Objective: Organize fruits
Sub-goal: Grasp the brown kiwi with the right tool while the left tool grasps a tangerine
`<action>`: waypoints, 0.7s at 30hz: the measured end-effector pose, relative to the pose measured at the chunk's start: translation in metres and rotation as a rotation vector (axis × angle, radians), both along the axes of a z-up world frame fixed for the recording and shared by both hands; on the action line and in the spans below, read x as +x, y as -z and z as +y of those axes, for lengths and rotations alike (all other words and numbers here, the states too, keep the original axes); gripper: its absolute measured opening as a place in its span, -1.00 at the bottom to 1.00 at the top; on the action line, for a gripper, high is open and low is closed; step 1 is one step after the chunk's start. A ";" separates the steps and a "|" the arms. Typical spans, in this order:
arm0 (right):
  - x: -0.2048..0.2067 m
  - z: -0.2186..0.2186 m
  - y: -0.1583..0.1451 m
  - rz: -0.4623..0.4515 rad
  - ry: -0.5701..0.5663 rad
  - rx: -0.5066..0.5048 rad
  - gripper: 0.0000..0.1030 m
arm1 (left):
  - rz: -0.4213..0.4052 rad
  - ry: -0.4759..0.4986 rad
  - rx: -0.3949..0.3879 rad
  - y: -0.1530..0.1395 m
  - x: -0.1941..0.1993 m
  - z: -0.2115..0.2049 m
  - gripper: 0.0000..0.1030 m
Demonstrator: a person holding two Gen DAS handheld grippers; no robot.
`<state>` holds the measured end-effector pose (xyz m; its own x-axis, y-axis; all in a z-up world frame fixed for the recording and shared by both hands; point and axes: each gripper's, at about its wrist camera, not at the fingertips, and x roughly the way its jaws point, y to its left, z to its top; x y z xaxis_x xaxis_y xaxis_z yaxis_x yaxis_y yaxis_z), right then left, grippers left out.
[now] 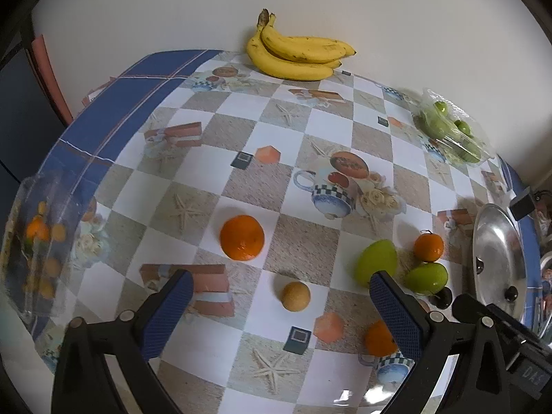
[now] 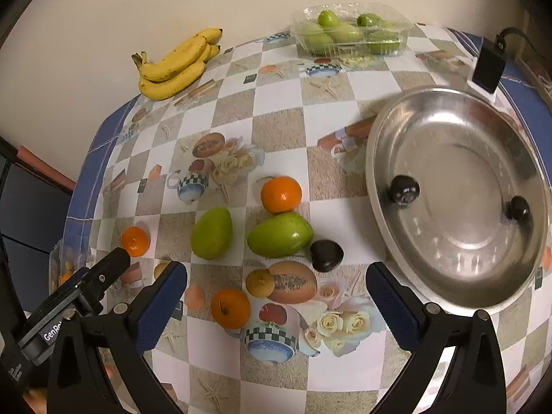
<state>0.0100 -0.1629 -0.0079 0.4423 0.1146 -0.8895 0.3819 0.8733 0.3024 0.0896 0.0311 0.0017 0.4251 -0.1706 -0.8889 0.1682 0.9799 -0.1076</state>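
Checkered oilcloth printed with teapots, starfish and roses covers the surface (image 2: 276, 103), which runs back to a plain pale wall. Over it the right hand-held gripper (image 2: 276, 296) hovers with its blue-padded fingers spread wide and nothing between them; just ahead of its gap lie a small orange (image 2: 230, 308) and a little tan fruit (image 2: 260, 282), and beyond those a dark plum (image 2: 326, 255) resting against the nearer green mango (image 2: 280, 234). That mango's long axis runs roughly crosswise to the fingers, its pointed end toward the plum, while a second green mango (image 2: 211, 233) to its left stands more along the line of reach. Off to the right, close by, sits the steel bowl (image 2: 379, 138), already holding two dark plums (image 2: 404, 189). The left hand-held gripper (image 1: 279, 310) is likewise parted and empty, aimed at a tan fruit (image 1: 295, 295) between its fingers with a larger orange (image 1: 242, 237) further out. Bananas (image 2: 176, 65) and a clear tray of green fruit (image 2: 348, 32) stay well apart at the wall. My judgement: the plum lies slightly right of the right gripper's centre and on the bowl's side, so that hand is the better placed to take it
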 end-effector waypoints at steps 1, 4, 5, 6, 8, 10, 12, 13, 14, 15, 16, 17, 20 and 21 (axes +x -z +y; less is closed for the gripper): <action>-0.001 0.001 0.001 -0.002 0.002 0.002 1.00 | 0.003 -0.002 -0.006 0.001 -0.001 -0.001 1.00; -0.004 0.003 0.005 -0.008 -0.008 0.013 1.00 | 0.015 -0.024 -0.034 0.006 -0.002 -0.003 1.00; -0.004 0.004 0.007 -0.007 -0.012 0.020 1.00 | 0.019 -0.027 -0.035 0.008 -0.002 -0.003 1.00; -0.005 0.004 0.008 -0.006 -0.011 0.021 1.00 | 0.023 -0.025 -0.032 0.010 -0.003 -0.005 1.00; -0.005 0.004 0.010 -0.005 -0.011 0.023 0.99 | 0.025 -0.022 -0.025 0.013 -0.004 -0.010 1.00; -0.004 0.003 0.013 -0.004 -0.009 0.031 0.92 | 0.037 -0.027 -0.024 0.019 -0.003 -0.011 1.00; -0.003 0.001 0.019 0.006 -0.008 0.046 0.89 | 0.067 -0.029 -0.021 0.027 -0.002 -0.013 1.00; -0.003 0.001 0.021 0.006 -0.012 0.051 0.86 | 0.076 -0.032 -0.022 0.029 -0.001 -0.014 1.00; -0.002 0.001 0.023 0.005 -0.017 0.058 0.81 | 0.082 -0.034 -0.019 0.031 -0.001 -0.015 1.00; -0.002 0.000 0.024 0.005 -0.019 0.066 0.79 | 0.084 -0.036 -0.014 0.033 -0.001 -0.015 1.00; -0.002 0.000 0.026 0.005 -0.022 0.074 0.74 | 0.088 -0.039 -0.010 0.034 0.000 -0.016 1.00; -0.001 0.001 0.027 0.001 -0.026 0.082 0.68 | 0.092 -0.044 -0.009 0.035 0.000 -0.016 1.00; 0.000 0.003 0.028 -0.005 -0.036 0.090 0.54 | 0.121 -0.055 -0.025 0.041 0.001 -0.016 1.00; 0.000 0.003 0.028 -0.006 -0.038 0.093 0.51 | 0.130 -0.059 -0.034 0.042 0.002 -0.015 1.00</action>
